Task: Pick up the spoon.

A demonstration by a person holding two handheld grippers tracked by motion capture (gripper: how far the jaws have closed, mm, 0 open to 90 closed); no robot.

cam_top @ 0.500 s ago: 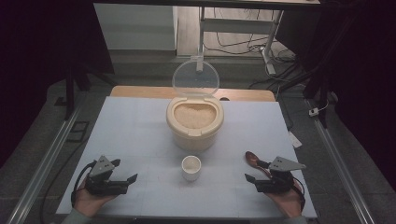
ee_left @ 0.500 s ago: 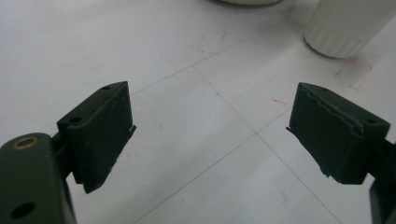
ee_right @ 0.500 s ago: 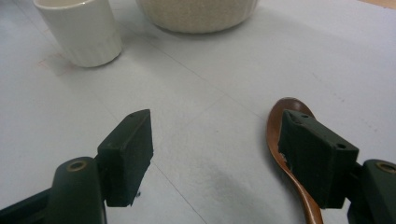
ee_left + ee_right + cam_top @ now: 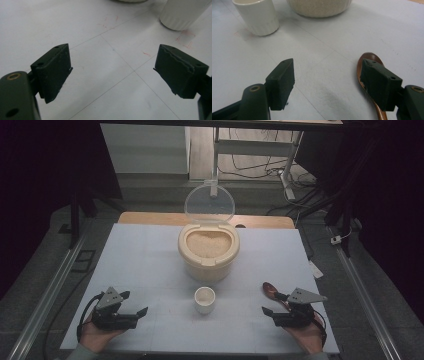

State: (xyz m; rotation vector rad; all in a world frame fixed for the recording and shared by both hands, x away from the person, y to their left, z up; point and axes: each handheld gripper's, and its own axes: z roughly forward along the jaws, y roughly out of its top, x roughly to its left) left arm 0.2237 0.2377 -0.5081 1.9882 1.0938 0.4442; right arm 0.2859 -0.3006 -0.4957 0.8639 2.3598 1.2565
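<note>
Spoon flat on table, beside right gripper; both grippers' fingers spread, pinching nothing

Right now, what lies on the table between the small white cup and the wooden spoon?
Nothing: in the high view the stretch of white table between the small white cup and the wooden spoon is bare.

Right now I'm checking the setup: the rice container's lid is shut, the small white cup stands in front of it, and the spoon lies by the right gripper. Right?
Not quite: the high view shows the rice container with its clear lid open and upright.
</note>
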